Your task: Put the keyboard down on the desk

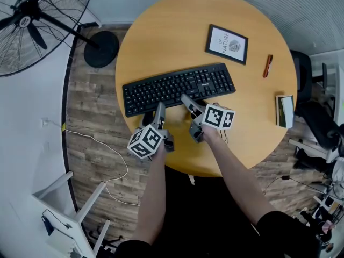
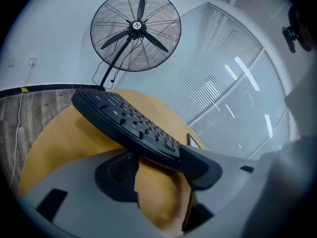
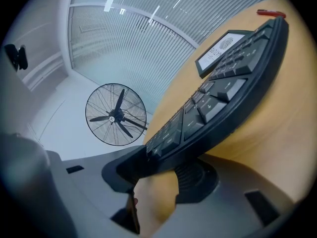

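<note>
Holding the black keyboard (image 1: pixel 178 88) by its near long edge with both grippers, over the round wooden desk (image 1: pixel 177 15).

- Left gripper (image 1: pixel 159 110): clamped on the keyboard's near edge, left of centre. In the left gripper view one jaw sits on top of the key side and the other is under the base, with the board pinched between them.
- Right gripper (image 1: pixel 189 102): same grip, right of centre on the near edge. In the right gripper view the keyboard (image 3: pixel 218 103) is sandwiched between the upper and lower jaw, pads pressing on it.
- Both gripper views show the near edge raised, with desk surface visible under the board. I can't tell whether the far edge touches the desk.
- In the head view the keyboard lies across the desk's middle, slightly skewed, with its right end further from the person.

Other things on the desk:
- A framed card (image 1: pixel 226 44) is beyond the keyboard's right end, apart from it.
- A red pen (image 1: pixel 267 65) is to the right of the card.
- A small booklet (image 1: pixel 285 110) is at the desk's right rim.

A standing fan (image 1: pixel 32 20) is on the floor left of the desk.
</note>
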Demonstrator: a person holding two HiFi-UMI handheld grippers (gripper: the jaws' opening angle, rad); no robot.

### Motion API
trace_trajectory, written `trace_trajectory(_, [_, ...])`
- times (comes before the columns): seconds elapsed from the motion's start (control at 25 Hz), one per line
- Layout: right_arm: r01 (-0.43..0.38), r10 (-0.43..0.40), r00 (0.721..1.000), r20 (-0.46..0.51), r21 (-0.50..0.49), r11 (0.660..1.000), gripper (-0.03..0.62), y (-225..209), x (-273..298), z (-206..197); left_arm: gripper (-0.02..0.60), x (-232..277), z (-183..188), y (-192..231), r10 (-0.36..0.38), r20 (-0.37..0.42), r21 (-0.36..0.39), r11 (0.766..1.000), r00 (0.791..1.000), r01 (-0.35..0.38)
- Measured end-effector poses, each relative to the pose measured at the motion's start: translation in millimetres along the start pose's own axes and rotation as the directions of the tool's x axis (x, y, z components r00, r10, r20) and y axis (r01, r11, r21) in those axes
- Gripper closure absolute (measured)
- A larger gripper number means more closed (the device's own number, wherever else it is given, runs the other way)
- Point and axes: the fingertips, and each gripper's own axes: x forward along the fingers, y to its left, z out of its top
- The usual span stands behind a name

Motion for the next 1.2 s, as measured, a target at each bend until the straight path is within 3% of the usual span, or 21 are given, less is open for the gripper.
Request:
trace_trajectory(0.4, [0.025,-0.024,0.998,-0.066,0.023,0.999,0.394,-11,1,-7,0.345,2,-11,8,0.025,-0.047,-0.035,0.999,0.999,-0.027])
trace_trajectory(0.64, [0.090,-0.092,0.989,-0.120,-0.028,0.996,0.301,-23,-8,-14,0.345,1,-18,13,0.049,-0.067,-0.052,0.997,0.997,-0.052])
trace_trajectory(1.08, [0.075,-0.066,0.991,-0.115,0.075,0.994,0.345,-19,-17,-37,0.343,1,-22,19,0.059,-0.087,-0.060,0.996,0.994,-0.065])
trace_trajectory(1.2, [0.058,-0.049,0.993,-0.110,0.082,0.995,0.415,-15,-16,-39,0.339,1,-26,23,0.067,-0.104,-0.059,0.996,0.992,-0.073])
